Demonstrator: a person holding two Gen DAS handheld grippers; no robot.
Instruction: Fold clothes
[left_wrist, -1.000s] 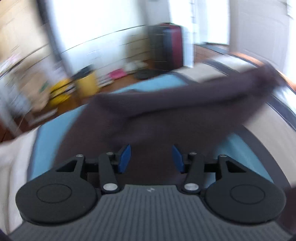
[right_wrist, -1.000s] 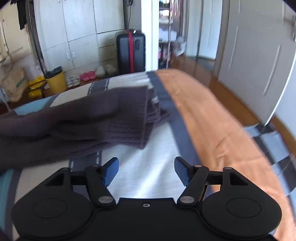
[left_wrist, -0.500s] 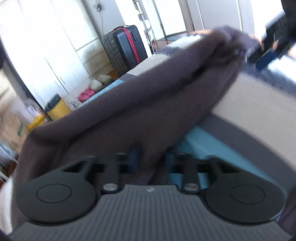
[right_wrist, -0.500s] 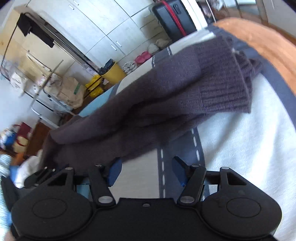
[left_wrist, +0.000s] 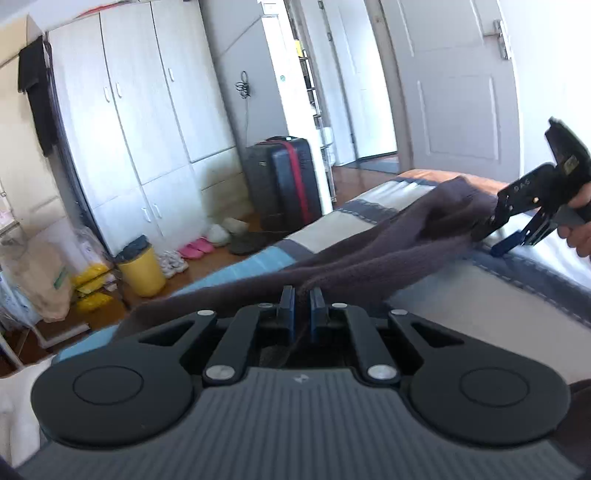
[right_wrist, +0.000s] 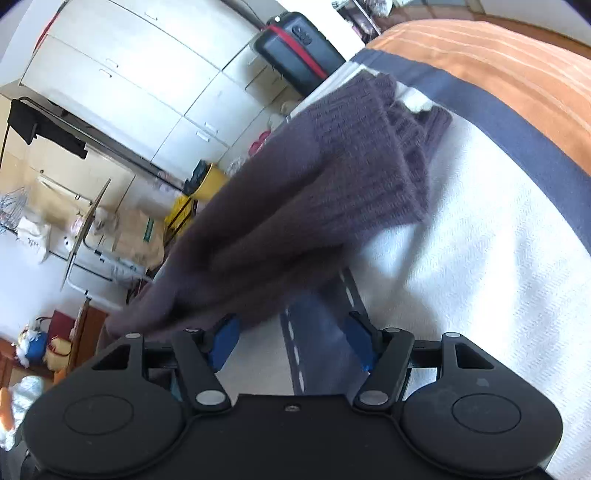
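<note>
Now left tongs (left_wrist: 302, 309) pinching sweater (left_wrist: 388, 254)

**Bedroom as I see it from the rig**

I'm looking across a bed (left_wrist: 461, 291) with a striped cover — blue, grey, white and orange bands. Behind it a tall white wardrobe (left_wrist: 140, 122) fills the wall, with a dark suitcase (left_wrist: 286, 184) (red strap round it) standing on the wooden floor (left_wrist: 207, 267). A yellow bin (left_wrist: 142, 271) and some slippers (left_wrist: 195, 247) sit near the wardrobe. To the right a white door (left_wrist: 461, 96) stands open — daylight is bright throughout.
</note>
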